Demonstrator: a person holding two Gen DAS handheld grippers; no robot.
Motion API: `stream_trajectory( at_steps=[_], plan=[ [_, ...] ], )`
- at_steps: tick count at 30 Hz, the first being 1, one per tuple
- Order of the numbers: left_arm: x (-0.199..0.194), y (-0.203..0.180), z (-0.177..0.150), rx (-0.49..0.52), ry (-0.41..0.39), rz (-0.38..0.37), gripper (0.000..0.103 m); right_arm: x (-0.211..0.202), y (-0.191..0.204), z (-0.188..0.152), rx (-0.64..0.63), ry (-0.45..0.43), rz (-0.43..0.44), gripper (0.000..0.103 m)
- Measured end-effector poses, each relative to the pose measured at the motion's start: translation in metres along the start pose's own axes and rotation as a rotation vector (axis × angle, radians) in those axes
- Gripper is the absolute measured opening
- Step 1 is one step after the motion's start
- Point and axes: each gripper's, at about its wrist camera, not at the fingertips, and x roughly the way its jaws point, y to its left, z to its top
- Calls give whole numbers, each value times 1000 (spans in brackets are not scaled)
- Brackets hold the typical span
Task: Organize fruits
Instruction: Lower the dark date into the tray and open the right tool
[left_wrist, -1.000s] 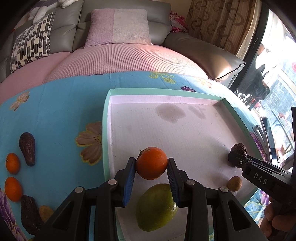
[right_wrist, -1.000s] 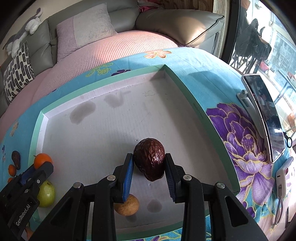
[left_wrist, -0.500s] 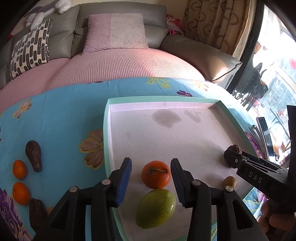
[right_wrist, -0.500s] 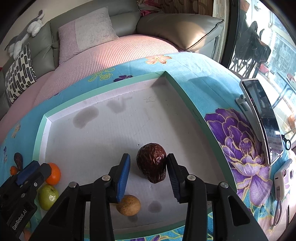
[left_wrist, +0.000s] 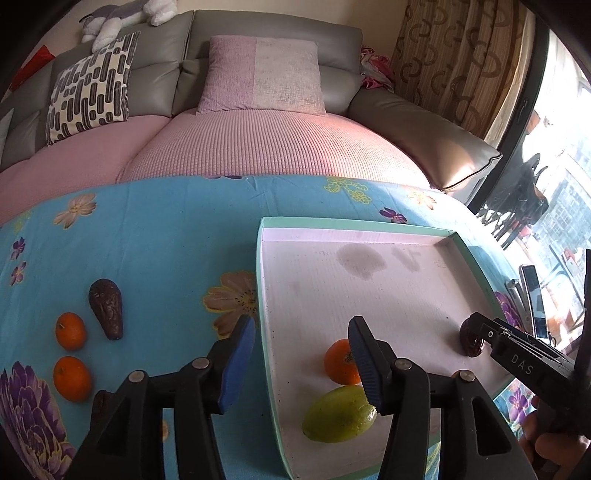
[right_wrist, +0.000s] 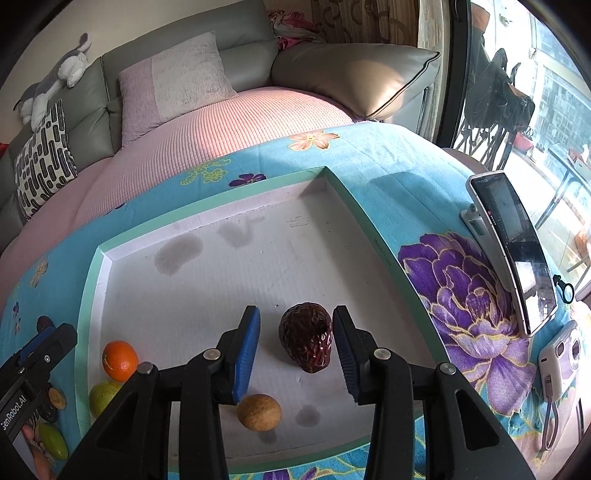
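Both claws, left claw (left_wrist: 301, 354) and right claw (right_wrist: 295, 347), gape spread, empty; orange (left_wrist: 340, 363) and dark fruit (right_wrist: 306, 341) rest in the tray (right_wrist: 347, 192), apparently sorted.

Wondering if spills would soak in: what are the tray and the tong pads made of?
Tray: likely foam board or corrugated plastic, matte white floor with fine ribs and dark stains, mint edges. Pads: blue, ridged, probably rubber.

In the left wrist view, the left tool's (left_wrist: 301, 345) right finger (left_wrist: 364, 363) covers part of the orange (left_wrist: 338, 363) and the green fruit's (left_wrist: 338, 413) tip. The right tool (left_wrist: 517, 354) hides half the dark fruit (left_wrist: 469, 338). A dark fruit (left_wrist: 99, 400) by the arm is mostly hidden.
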Motion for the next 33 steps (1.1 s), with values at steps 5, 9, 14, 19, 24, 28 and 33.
stream_trajectory(
  at_steps=[5,9,14,19,24,28,33],
  plan=[
    [5,12,-3,-51,21,36,57,0,0,-1,-4,2,3,42],
    [6,20,-5,-74,28,67,59,0,1,-1,-7,5,4,42],
    [8,28,-7,-102,42,90,61,1,2,-2,-11,4,8,42],
    [10,31,-8,-113,51,104,62,1,2,-2,-16,4,4,42],
    [12,32,-10,-114,58,114,67,1,3,-2,-24,4,0,42],
    [12,33,-10,-115,62,125,72,1,6,-2,-34,2,2,45],
    [12,39,-11,-147,54,182,88,-1,14,-2,-74,-14,17,63]
  ],
)
